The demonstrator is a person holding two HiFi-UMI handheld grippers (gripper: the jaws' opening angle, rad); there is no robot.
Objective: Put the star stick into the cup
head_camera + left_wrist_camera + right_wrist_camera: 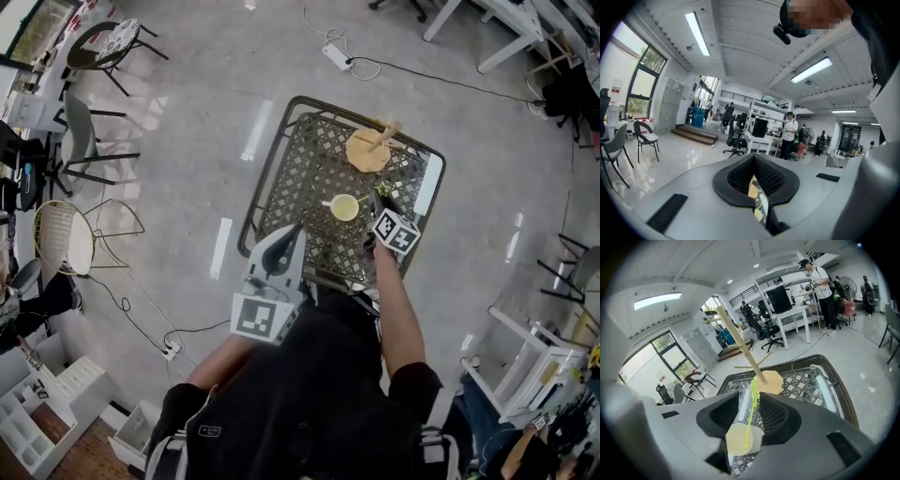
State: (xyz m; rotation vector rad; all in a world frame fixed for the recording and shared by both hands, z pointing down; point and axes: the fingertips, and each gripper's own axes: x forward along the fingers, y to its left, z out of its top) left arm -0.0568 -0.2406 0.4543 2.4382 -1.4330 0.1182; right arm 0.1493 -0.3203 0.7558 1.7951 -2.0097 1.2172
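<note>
A pale yellow cup (344, 207) stands on the black lattice table (300, 169). In the right gripper view the cup (738, 439) sits low between the jaws. The thin yellow-green star stick (751, 418) stands in it, its lower end inside the cup and its top leaning up toward the right pad. My right gripper (750, 404) is open around the stick, its pads apart. In the head view this gripper (375, 217) is just right of the cup. My left gripper (292, 234) hovers at the table's near edge, pointing out into the room. Its jaws (754, 173) are shut and hold nothing.
A wooden peg stand (367, 150) on a flat base rests at the table's far side, just beyond the cup (769, 382). A white strip (429, 187) lies along the table's right rim. Chairs (84, 141) stand to the left; a power strip with cables (336, 56) lies on the floor beyond.
</note>
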